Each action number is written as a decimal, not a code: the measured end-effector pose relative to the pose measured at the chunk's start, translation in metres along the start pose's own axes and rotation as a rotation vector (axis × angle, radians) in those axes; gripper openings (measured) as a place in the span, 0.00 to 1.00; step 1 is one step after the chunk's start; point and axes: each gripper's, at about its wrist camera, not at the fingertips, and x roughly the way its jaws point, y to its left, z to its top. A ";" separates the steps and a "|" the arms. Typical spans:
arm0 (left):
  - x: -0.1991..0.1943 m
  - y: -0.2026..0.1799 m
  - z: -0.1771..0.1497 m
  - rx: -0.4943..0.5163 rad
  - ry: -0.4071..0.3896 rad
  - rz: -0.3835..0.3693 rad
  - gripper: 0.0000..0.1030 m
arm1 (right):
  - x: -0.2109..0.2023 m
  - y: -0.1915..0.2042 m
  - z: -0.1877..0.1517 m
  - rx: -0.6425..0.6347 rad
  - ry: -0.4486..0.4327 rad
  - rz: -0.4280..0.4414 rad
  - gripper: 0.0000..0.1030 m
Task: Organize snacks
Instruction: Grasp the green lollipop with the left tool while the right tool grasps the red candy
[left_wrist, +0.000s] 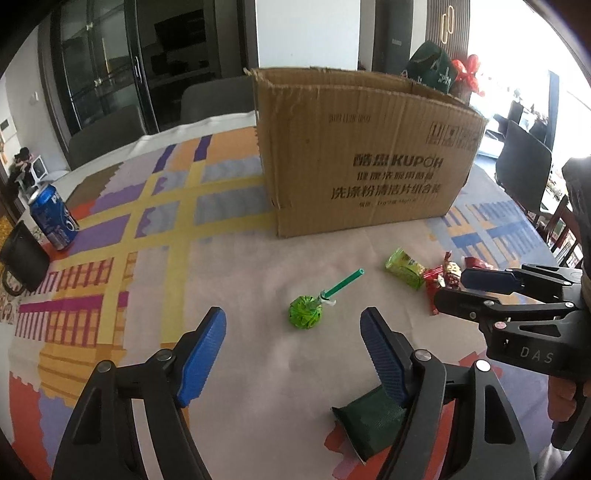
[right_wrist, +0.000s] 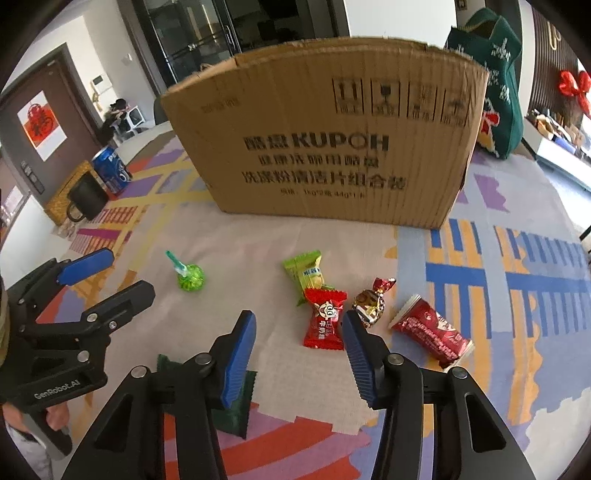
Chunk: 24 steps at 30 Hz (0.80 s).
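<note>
A cardboard box (left_wrist: 365, 158) (right_wrist: 325, 147) stands open-topped at the back of the table. Loose snacks lie before it: a green lollipop (left_wrist: 306, 312) (right_wrist: 190, 278), a light green packet (left_wrist: 404, 267) (right_wrist: 306, 271), a red candy packet (right_wrist: 325, 323), a gold-and-red twist candy (right_wrist: 371, 301), a red tube packet (right_wrist: 432, 334), and a dark green packet (left_wrist: 369, 421) (right_wrist: 236, 402). My left gripper (left_wrist: 293, 332) is open just short of the lollipop. My right gripper (right_wrist: 299, 338) is open just above the red candy packet; it also shows in the left wrist view (left_wrist: 452, 291).
A blue Pepsi can (left_wrist: 53, 218) (right_wrist: 110, 170) and a black mug (right_wrist: 86, 197) stand at the far left. A green stocking-patterned bag (right_wrist: 495, 85) sits behind the box on the right. Chairs (left_wrist: 524, 166) surround the table with its patterned cloth (left_wrist: 147, 236).
</note>
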 end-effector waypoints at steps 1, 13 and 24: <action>0.004 0.000 0.000 -0.002 0.006 -0.005 0.70 | 0.003 -0.001 0.000 0.004 0.006 0.000 0.45; 0.039 0.001 0.001 -0.019 0.065 -0.041 0.53 | 0.025 -0.006 0.002 0.012 0.044 -0.019 0.40; 0.058 0.001 0.005 -0.061 0.112 -0.079 0.26 | 0.040 -0.002 0.006 0.015 0.059 -0.018 0.32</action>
